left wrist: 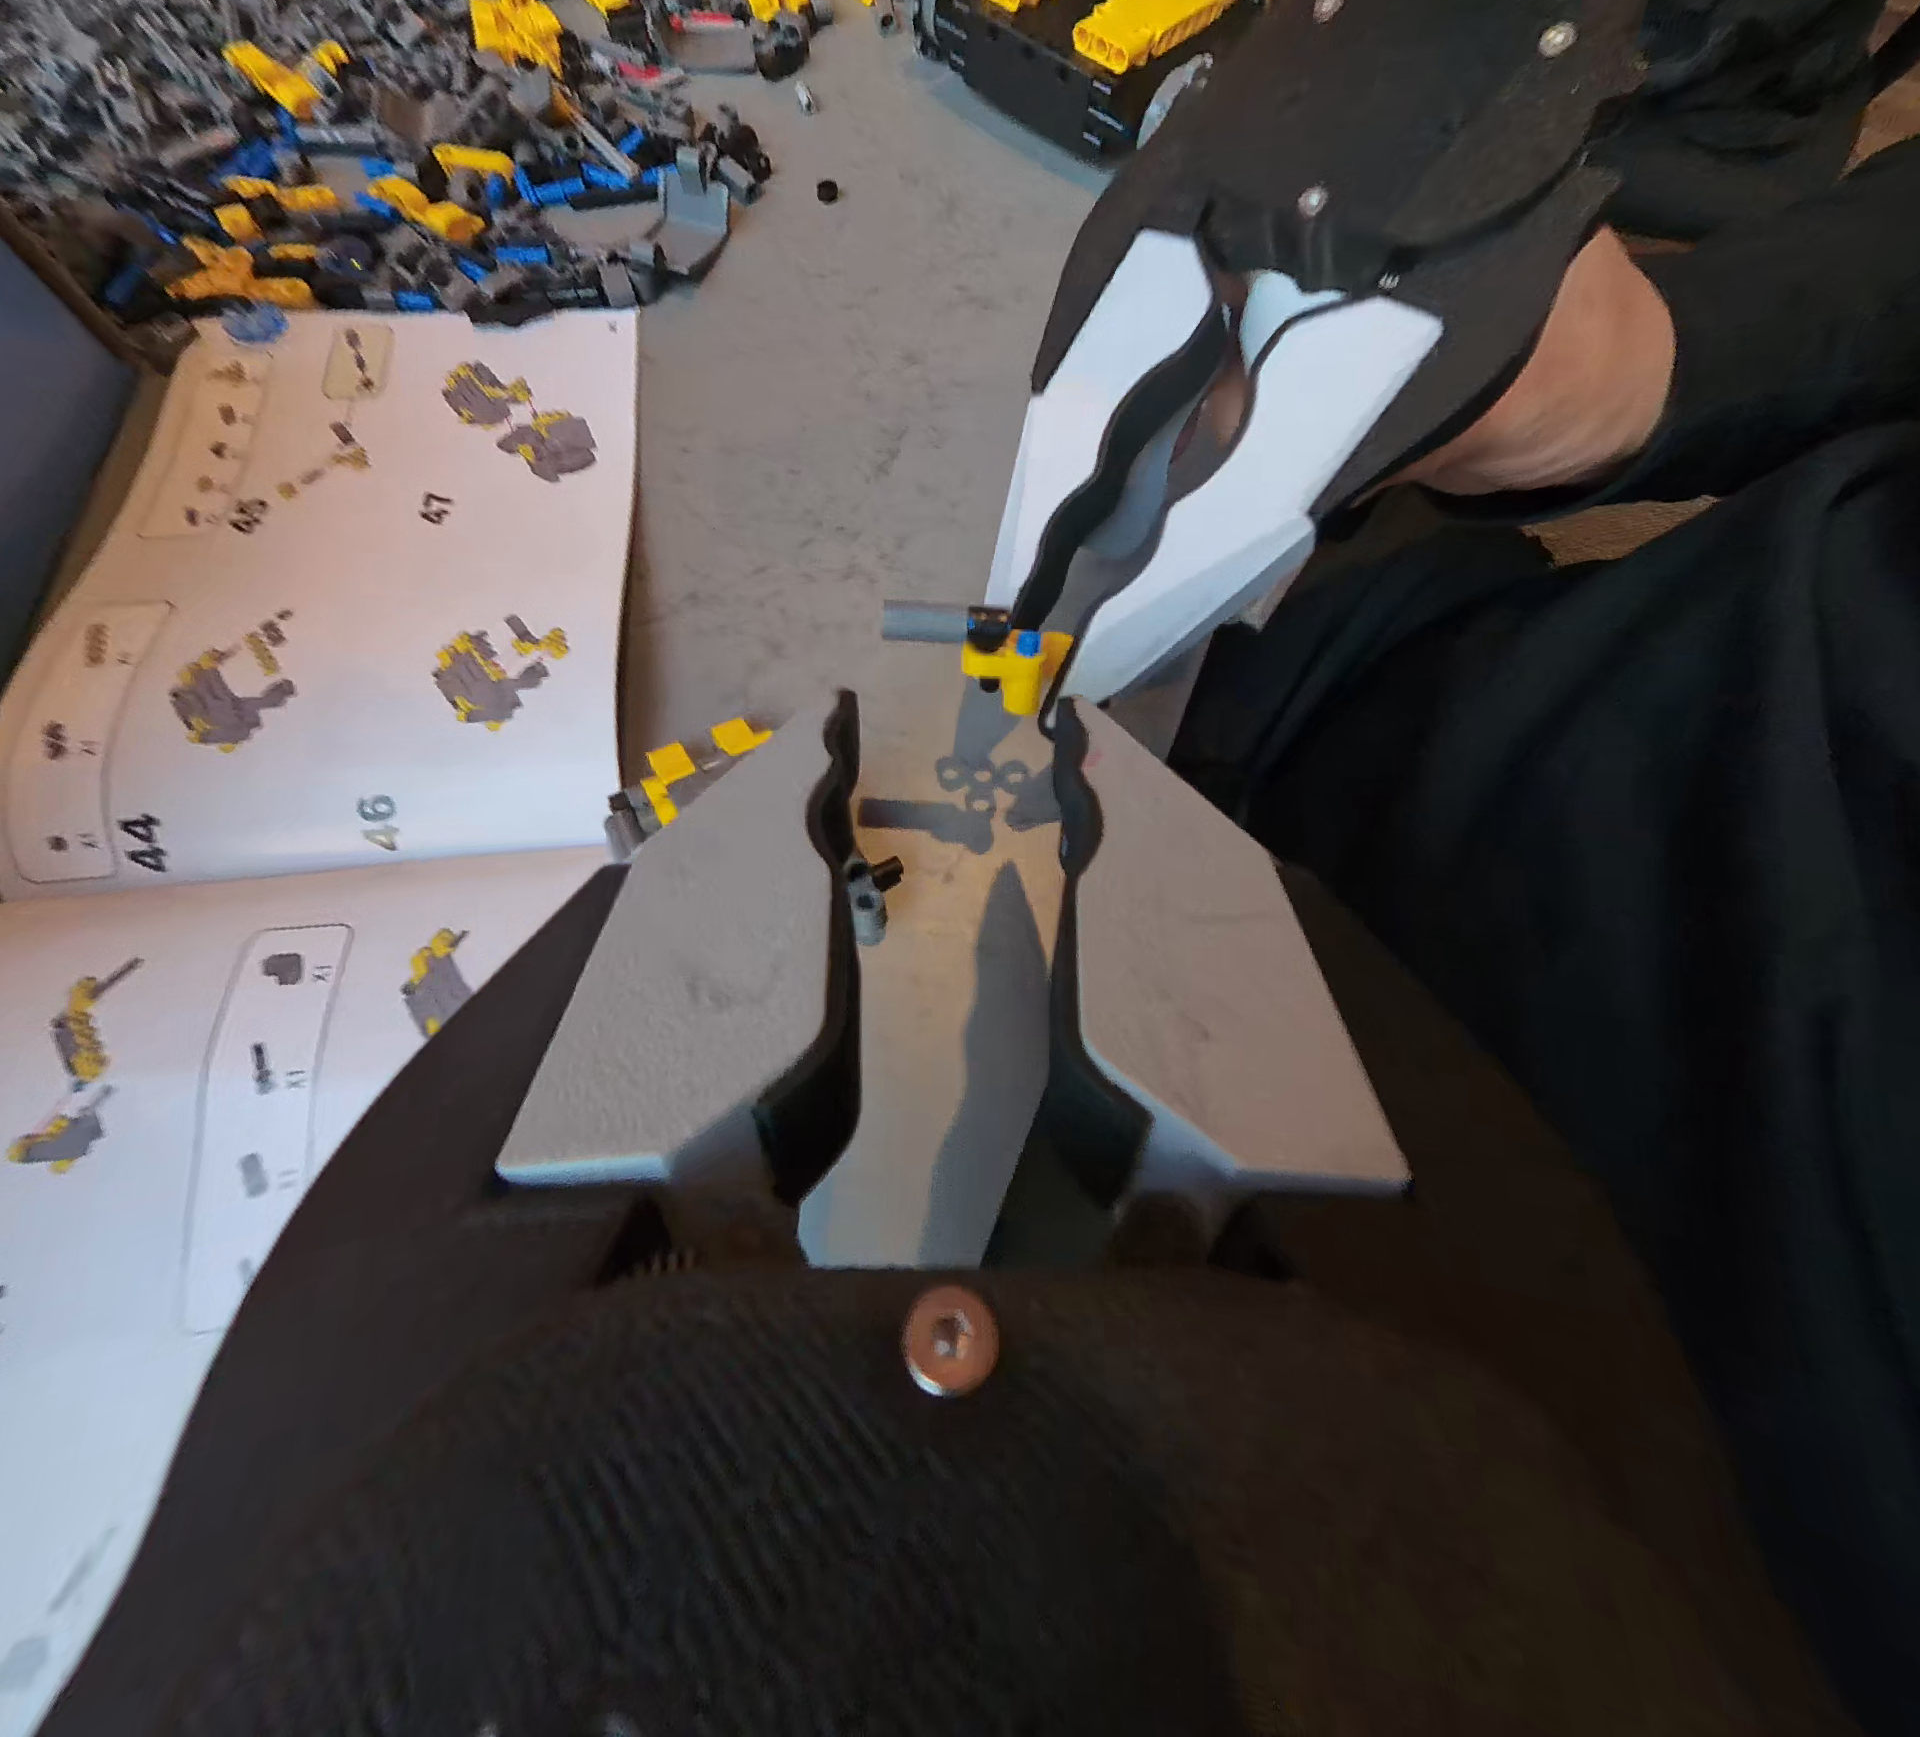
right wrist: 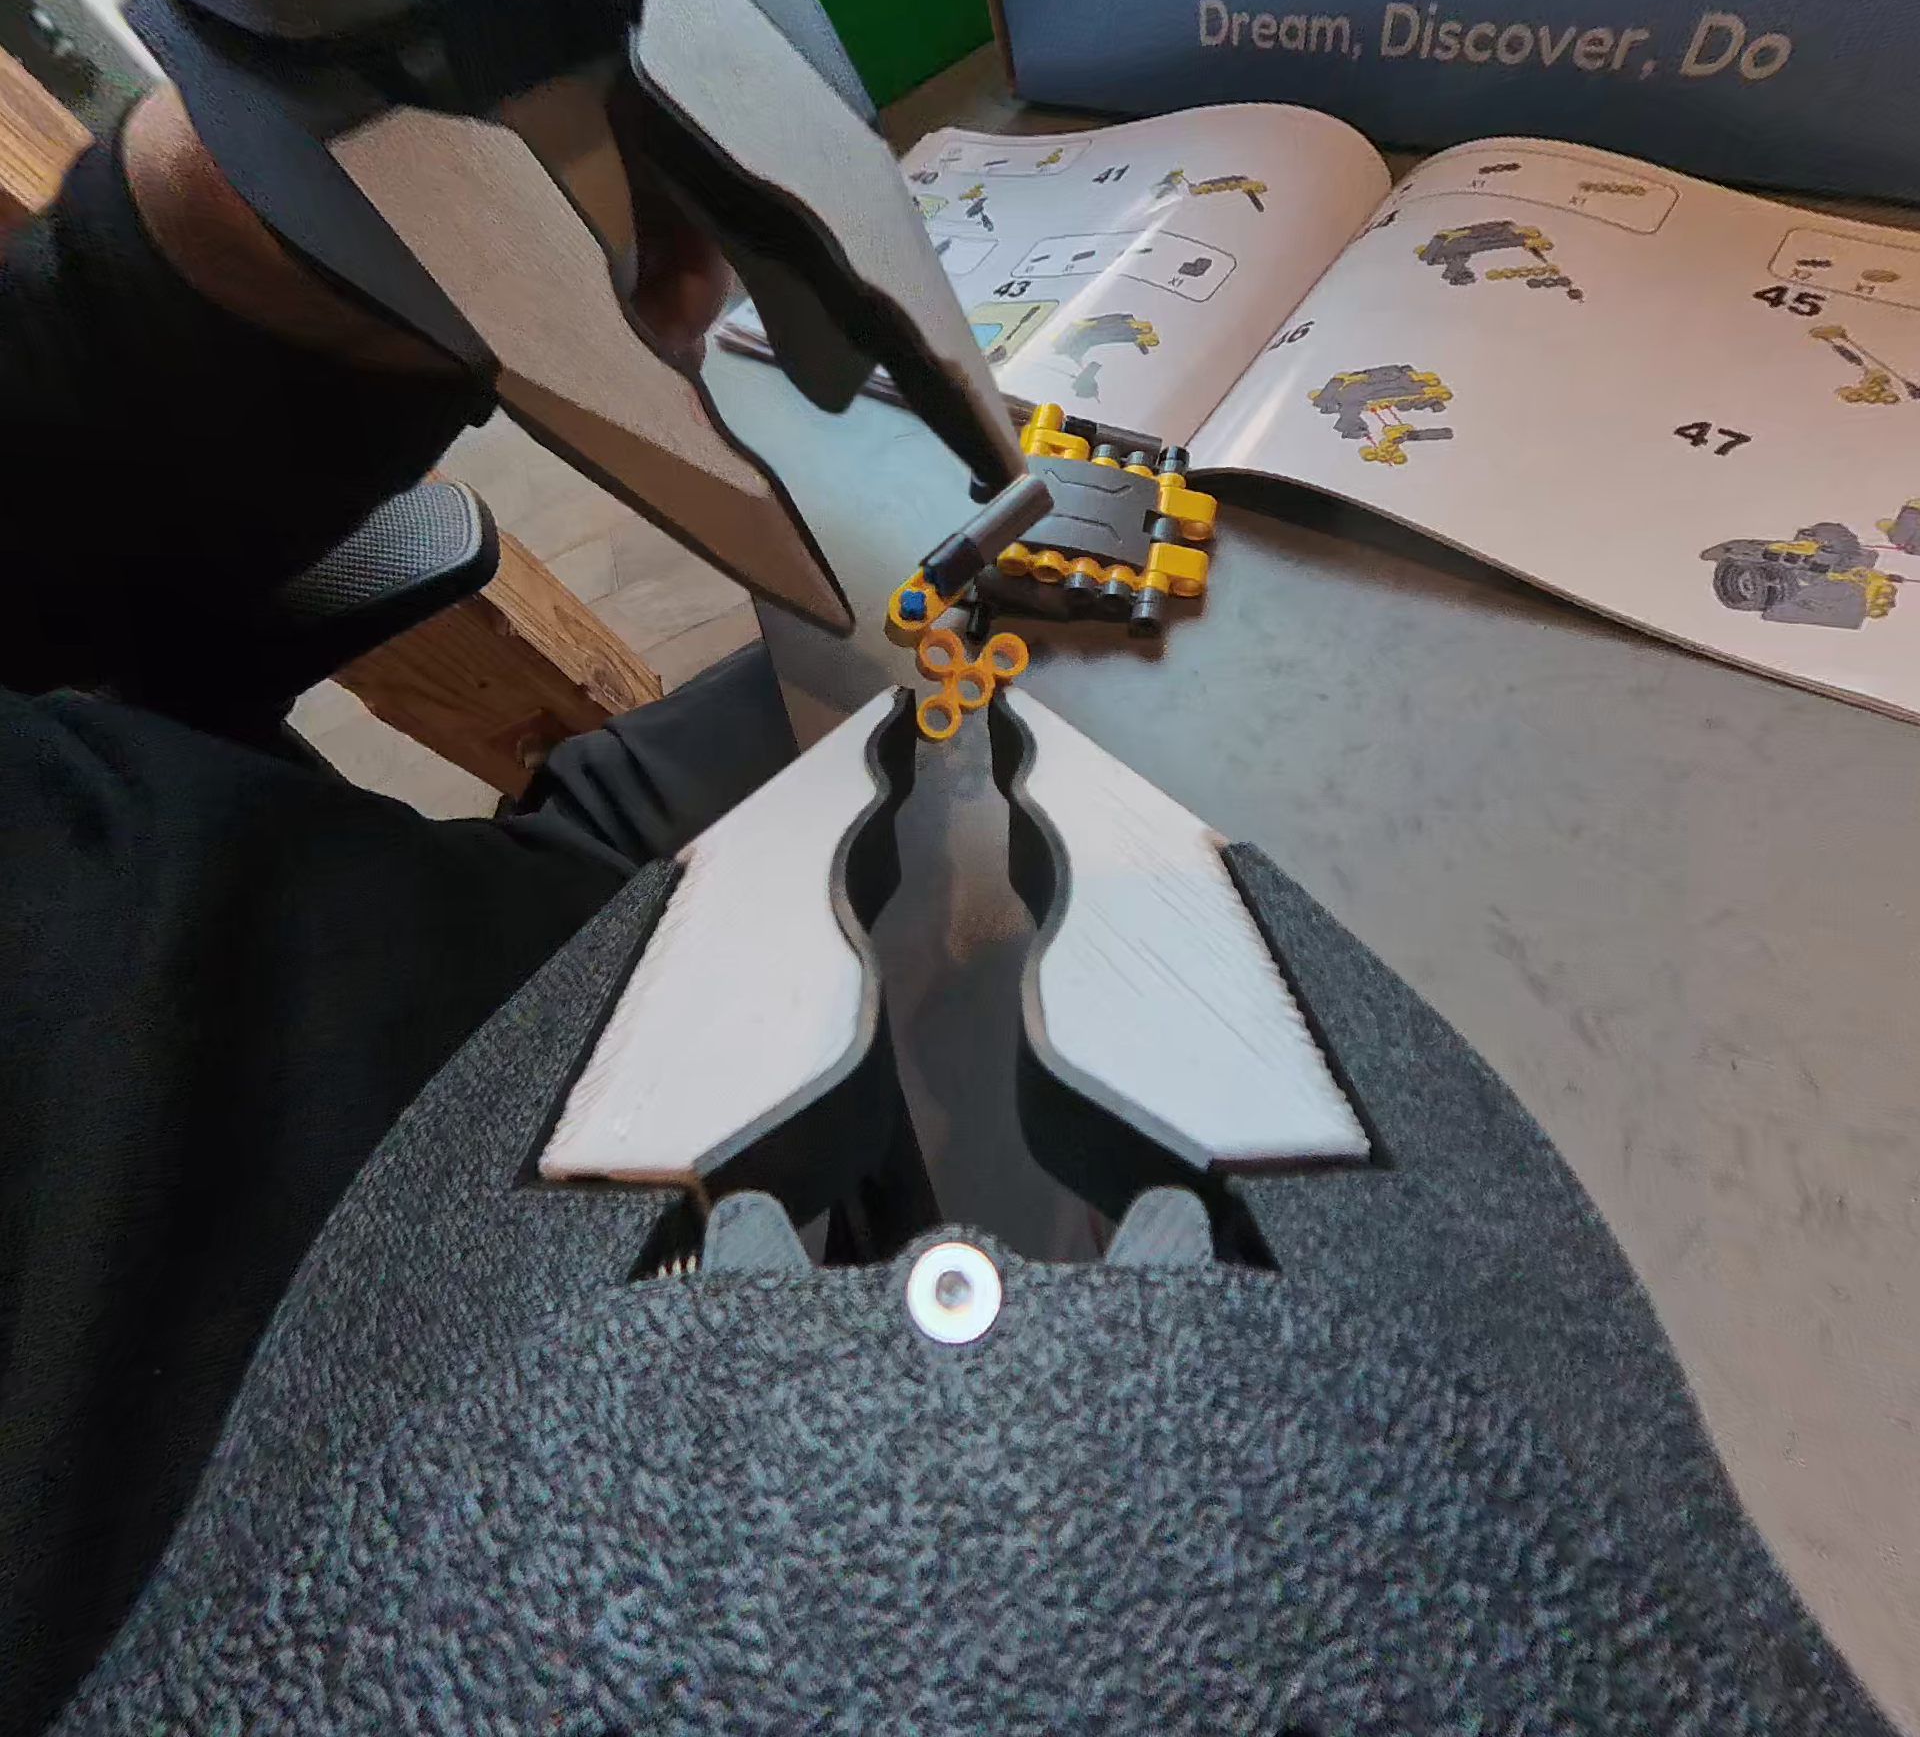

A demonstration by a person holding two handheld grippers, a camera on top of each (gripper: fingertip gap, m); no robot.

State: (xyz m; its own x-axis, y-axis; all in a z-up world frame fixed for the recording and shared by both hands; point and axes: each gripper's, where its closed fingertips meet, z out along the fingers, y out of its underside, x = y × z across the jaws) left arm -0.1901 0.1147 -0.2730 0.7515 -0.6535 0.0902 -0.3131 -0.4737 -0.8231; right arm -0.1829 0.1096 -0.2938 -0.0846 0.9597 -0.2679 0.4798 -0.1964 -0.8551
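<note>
My right gripper [right wrist: 953, 700] is shut on a small yellow piece [right wrist: 966, 681] with ring holes, a blue pin and a grey cylinder [right wrist: 995, 524] sticking out. It holds it above the grey table [right wrist: 1455, 856]. The left wrist view shows this gripper [left wrist: 1044, 661] and the piece [left wrist: 1003, 659] just ahead. My left gripper [left wrist: 956, 721] is open, its tips right below the held piece. A tiny grey connector with a black pin [left wrist: 871, 887] sits by its left finger's inner face; I cannot tell if it touches. The left gripper [right wrist: 920, 549] reaches in from the upper left.
A grey-and-yellow sub-assembly [right wrist: 1112, 534] lies beside the open instruction booklet [right wrist: 1455, 357], also seen from the left wrist [left wrist: 312, 596]. A heap of loose pieces [left wrist: 364, 129] and a part-built yellow vehicle [left wrist: 1091, 4] are farther back. A blue box [right wrist: 1455, 25] stands behind the booklet. The tips of both grippers are at nearly the same place.
</note>
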